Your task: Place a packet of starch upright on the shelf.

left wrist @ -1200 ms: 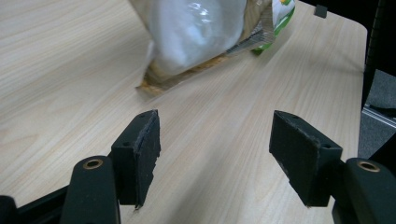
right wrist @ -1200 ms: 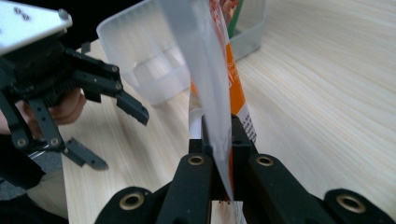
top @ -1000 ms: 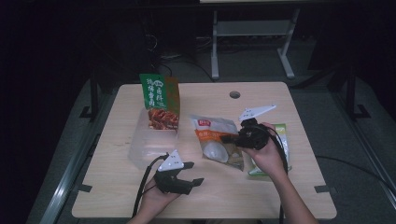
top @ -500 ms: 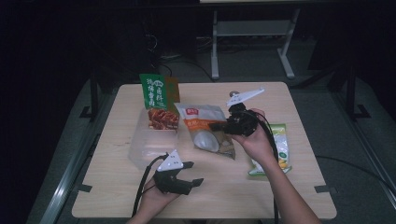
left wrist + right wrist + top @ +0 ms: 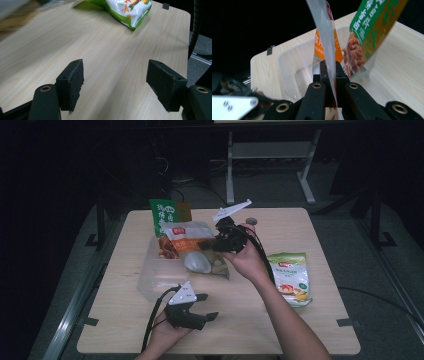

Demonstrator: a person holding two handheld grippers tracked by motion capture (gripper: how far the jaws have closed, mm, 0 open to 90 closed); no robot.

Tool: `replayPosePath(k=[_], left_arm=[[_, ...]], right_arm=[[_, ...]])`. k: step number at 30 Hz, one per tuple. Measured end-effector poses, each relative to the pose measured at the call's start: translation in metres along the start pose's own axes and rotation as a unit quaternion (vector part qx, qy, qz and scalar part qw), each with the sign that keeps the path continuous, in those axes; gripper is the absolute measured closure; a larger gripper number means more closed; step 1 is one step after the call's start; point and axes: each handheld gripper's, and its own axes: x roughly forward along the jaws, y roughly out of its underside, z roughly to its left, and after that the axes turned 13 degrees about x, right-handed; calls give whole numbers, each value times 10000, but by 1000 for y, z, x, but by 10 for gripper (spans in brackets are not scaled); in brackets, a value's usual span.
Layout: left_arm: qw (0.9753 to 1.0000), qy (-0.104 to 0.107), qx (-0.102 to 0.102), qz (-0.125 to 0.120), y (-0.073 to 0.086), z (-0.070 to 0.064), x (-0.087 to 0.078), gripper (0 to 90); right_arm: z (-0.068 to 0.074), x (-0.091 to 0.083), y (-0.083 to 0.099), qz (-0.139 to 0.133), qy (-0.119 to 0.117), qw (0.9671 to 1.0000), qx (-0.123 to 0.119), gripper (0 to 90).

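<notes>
My right gripper point(image 5: 216, 245) is clamped tight on the edge of the orange pouch point(image 5: 192, 251), holding it in the air above the clear bin point(image 5: 152, 282), beside the green bag point(image 5: 165, 215) standing in it. My left gripper point(image 5: 206, 307) rests on the table point(image 5: 310, 325), jaws wide apart, holding nothing.

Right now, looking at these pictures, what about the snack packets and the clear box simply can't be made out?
- High view: the held orange packet covers much of the clear box, so its contents are hidden.
- High view: the print on the green packet is too small to read.
- Right gripper view: the right gripper clamps the orange packet edge-on; its front is unseen.
- Left gripper view: the green-and-white bag is cut by the top edge.
</notes>
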Motion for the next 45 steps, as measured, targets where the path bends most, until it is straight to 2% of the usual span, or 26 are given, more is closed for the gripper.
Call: replayPosePath(k=[7, 9, 10, 15, 16, 20, 24, 32, 41, 45], left_arm=[[9999, -42, -99, -92, 0, 1, -1, 300], [9999, -37, -103, -90, 1, 1, -2, 300], [10000, -37, -70, -59, 1, 2, -2, 300], [10000, -28, -14, -19, 1, 2, -1, 300], [10000, -20, 25, 11, 1, 2, -1, 300], [10000, -6, -22, 20, 1, 1, -1, 300], [10000, -16, 13, 26, 2, 2, -1, 296], [9999, 25, -133, -1, 4, 1, 0, 301], [9998, 71, -159, -5, 4, 0, -2, 300], [9999, 59, -115, -30, 4, 0, -2, 301]], right_arm=[[3, 25, -17, 0, -89, 10000, 7, 900], [3, 27, -18, 6, -101, 9999, 11, 900], [2, 35, -21, 21, -130, 9999, 20, 900], [1, 48, -25, -2, -171, 9998, 77, 900], [1, 56, -27, -32, -202, 9997, 135, 900], [-1, 68, -29, -52, -232, 9995, 187, 900], [-2, 80, -30, -64, -270, 9995, 174, 900], [-5, 106, -29, -52, -469, 9987, 206, 900], [-8, 128, -26, -139, -767, 9961, 421, 900], [-9, 136, -23, -181, -761, 9959, 447, 900]])
